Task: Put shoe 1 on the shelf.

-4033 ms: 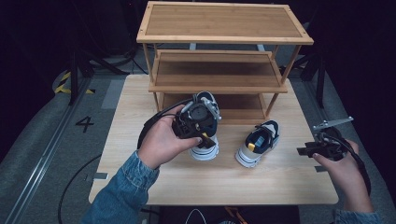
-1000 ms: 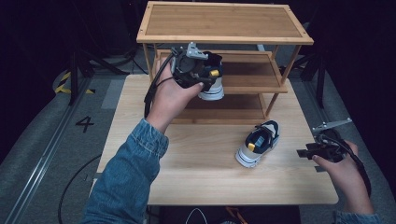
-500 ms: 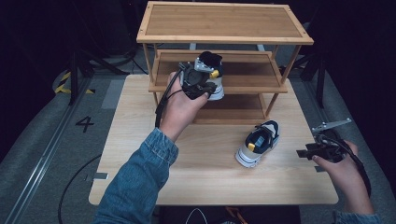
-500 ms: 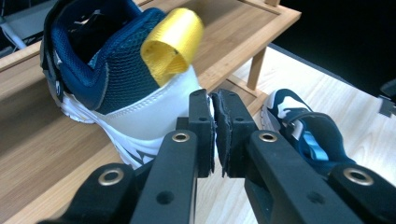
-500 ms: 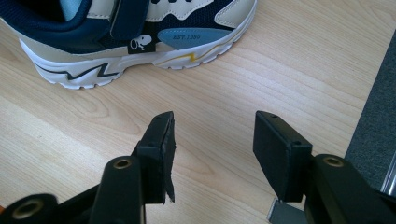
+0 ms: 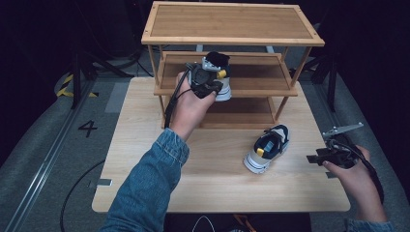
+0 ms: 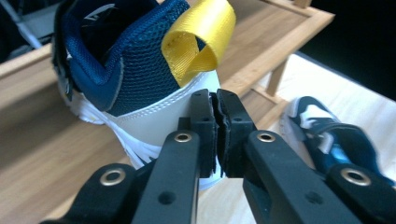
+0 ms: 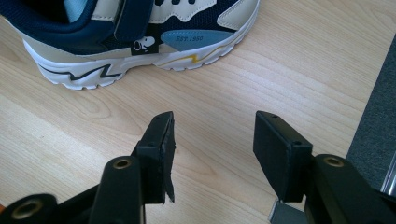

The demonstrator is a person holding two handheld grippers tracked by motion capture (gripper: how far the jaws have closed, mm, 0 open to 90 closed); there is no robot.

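The wooden rack stands at the worktop back; the left hand-held gripper pinches one shoe by its heel, likely shelving it; the right hand-held gripper waits agape beside the other shoe.

Two sneakers are showing: one sneaker is sitting at the rack's middle shelf, the other sneaker is lying on the table. One three-shelf wooden rack is standing on that single table
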